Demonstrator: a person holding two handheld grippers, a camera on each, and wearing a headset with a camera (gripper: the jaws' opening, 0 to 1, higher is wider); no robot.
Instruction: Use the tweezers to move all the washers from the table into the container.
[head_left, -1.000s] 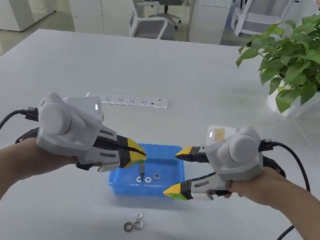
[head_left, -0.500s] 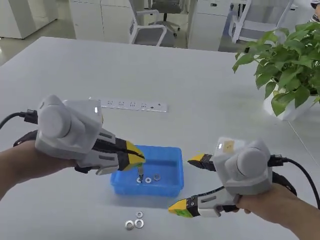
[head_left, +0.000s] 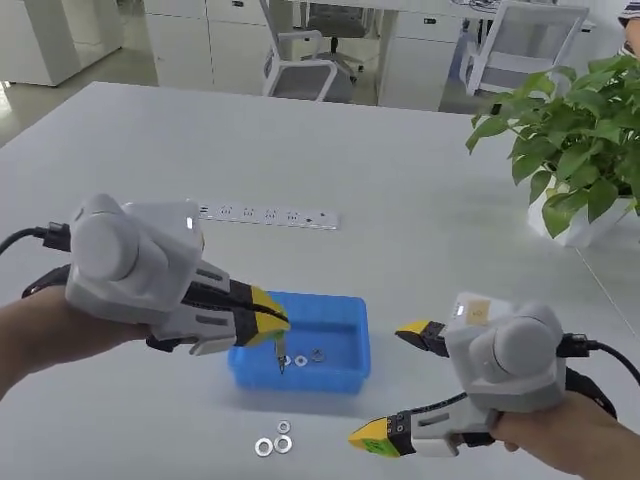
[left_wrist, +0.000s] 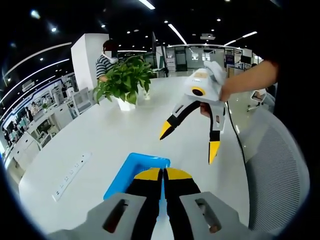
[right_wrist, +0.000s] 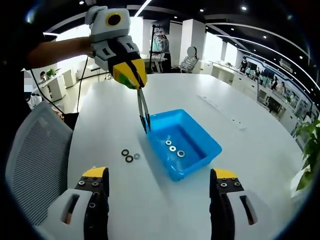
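- Blue container (head_left: 320, 378) sits mid-table with three washers (head_left: 301, 358) on its floor, so the task looks about half done.
- Three loose washers (head_left: 274, 443) lie clustered on the table (head_left: 420, 230), near the container's front wall; they are what is left to move.
- Left gripper (head_left: 272, 318) has its jaws pinched narrow on the tweezers (head_left: 281, 358), which hang down with their tips inside the container, close to the three washers.
- Whether the tips carry a washer is too small to tell.
- Right gripper (head_left: 379, 384) holds nothing, its jaws spread wide, off to the right of the container and clear of it.
- Against a second ago, the right gripper has drawn back: then its jaw tips were at the container's right wall, now they are apart from it.
- Left gripper and tweezers stay over the container as before.
- Counts match the earlier frames: three washers in, three out.
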